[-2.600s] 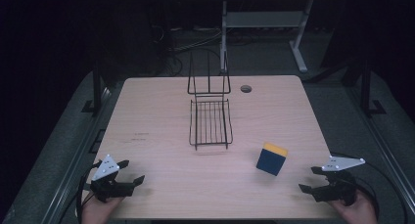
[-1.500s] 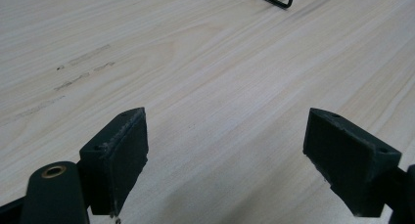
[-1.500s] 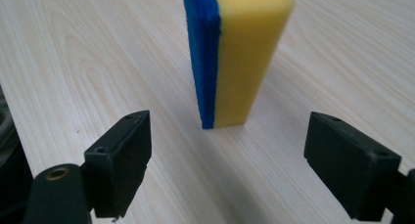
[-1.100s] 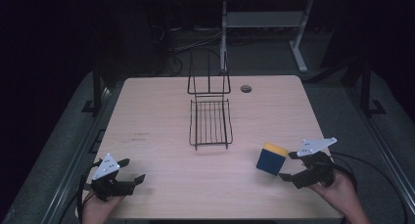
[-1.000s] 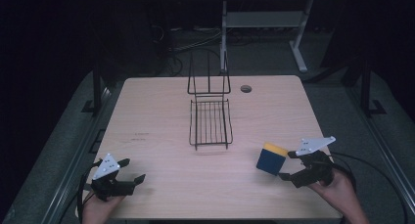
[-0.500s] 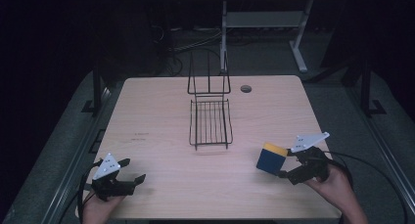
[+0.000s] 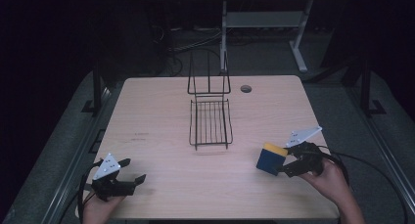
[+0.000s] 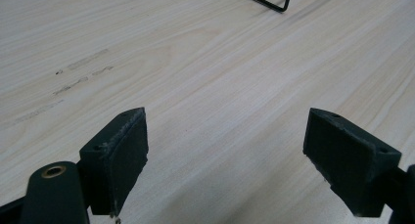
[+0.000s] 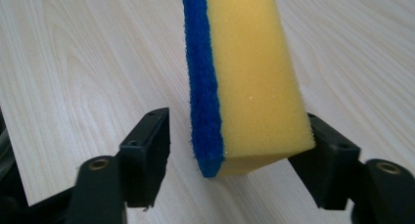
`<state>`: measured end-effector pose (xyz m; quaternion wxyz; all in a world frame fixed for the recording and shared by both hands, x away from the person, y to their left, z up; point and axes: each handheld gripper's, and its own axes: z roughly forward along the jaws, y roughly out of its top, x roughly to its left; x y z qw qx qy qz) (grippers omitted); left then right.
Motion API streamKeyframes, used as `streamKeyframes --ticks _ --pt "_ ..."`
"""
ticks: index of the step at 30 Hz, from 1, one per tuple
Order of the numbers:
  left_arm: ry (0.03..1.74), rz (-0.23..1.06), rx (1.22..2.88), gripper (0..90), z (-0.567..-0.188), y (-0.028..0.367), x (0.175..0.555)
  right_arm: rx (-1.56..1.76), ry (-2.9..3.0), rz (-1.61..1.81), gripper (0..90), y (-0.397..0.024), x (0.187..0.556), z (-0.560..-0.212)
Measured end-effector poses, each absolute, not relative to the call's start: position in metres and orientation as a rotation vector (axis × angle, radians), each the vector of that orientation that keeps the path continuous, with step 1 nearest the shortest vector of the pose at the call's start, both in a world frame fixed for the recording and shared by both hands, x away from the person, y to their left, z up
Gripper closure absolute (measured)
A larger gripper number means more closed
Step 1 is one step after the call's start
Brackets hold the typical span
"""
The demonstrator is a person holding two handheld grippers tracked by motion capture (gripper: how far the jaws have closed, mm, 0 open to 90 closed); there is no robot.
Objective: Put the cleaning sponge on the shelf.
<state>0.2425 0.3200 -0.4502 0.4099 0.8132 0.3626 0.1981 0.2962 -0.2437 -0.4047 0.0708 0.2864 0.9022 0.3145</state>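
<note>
Your left gripper (image 7: 128, 176) rests at the table's (image 7: 161, 111) near left corner, jaws wide apart and empty. Past the wire rack (image 7: 210, 121) at centre, your right gripper (image 9: 240, 150) straddles the blue-and-yellow sponge (image 9: 247, 82), jaws wide, not yet clamped. The sponge stands on edge between them, its long axis running away from you.

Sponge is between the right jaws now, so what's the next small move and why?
Probably close the right gripper. Its jaws stand open on either side of the sponge, with a gap showing on the blue side, so it is not yet held. The left gripper rests open, apart.
</note>
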Motion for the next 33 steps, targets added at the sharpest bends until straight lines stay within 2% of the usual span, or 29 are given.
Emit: streamKeyframes --ticks 15,33 --pt "0.913 0.498 2.045 16.3 -0.45 0.32 0.242 0.855 2.74 0.939 55.3 -0.242 0.298 -0.406" --pt "0.911 0.498 2.041 16.3 -0.45 0.32 0.243 0.777 2.758 0.943 56.4 -0.225 0.306 -0.39"
